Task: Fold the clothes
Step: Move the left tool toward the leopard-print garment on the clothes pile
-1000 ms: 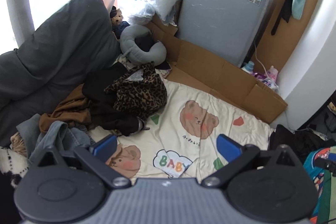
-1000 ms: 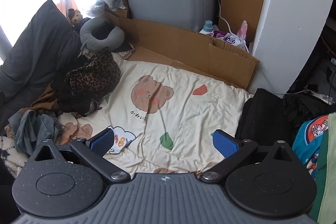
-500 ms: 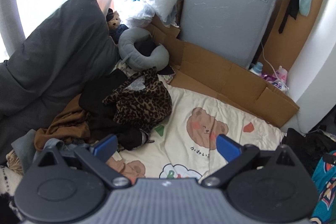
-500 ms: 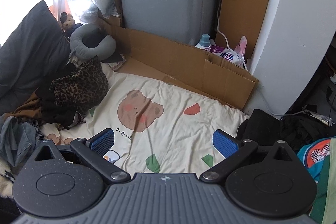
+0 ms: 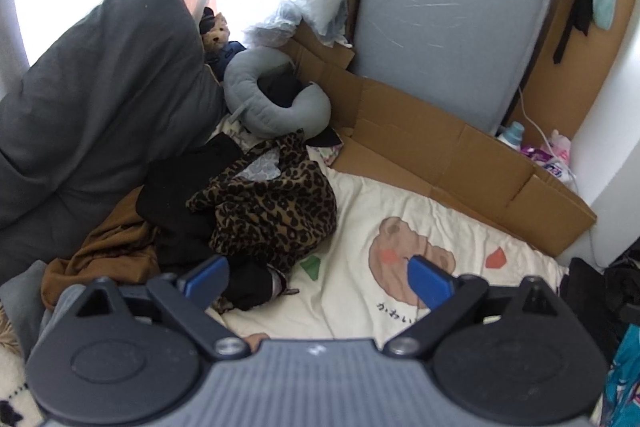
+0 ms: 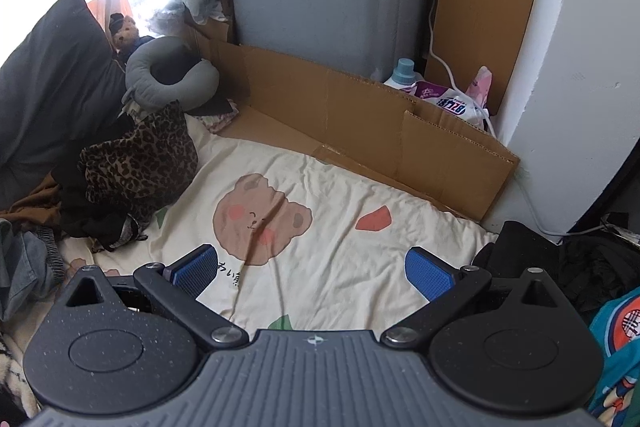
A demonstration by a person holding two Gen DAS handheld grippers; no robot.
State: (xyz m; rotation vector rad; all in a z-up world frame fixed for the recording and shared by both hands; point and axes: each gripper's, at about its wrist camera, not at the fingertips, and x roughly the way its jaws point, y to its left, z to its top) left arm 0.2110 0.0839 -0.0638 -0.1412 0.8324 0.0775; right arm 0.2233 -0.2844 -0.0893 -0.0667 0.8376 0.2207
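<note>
Barely started: nothing folded yet. Clothes pile (image 5: pixel 248 211), leopard top (image 6: pixel 140 163) uppermost, lay heaped at blanket's (image 6: pixel 360 267) left edge. Left gripper (image 5: pixel 318 277) and right gripper (image 6: pixel 312 269) both spread wide, empty.

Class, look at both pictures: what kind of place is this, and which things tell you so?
Probably a cramped corner of a home, used for sleeping and laundry. A bear-print sheet covers the floor, a grey pillow leans by the window, and a pile of clothes lies unfolded beside it.
</note>
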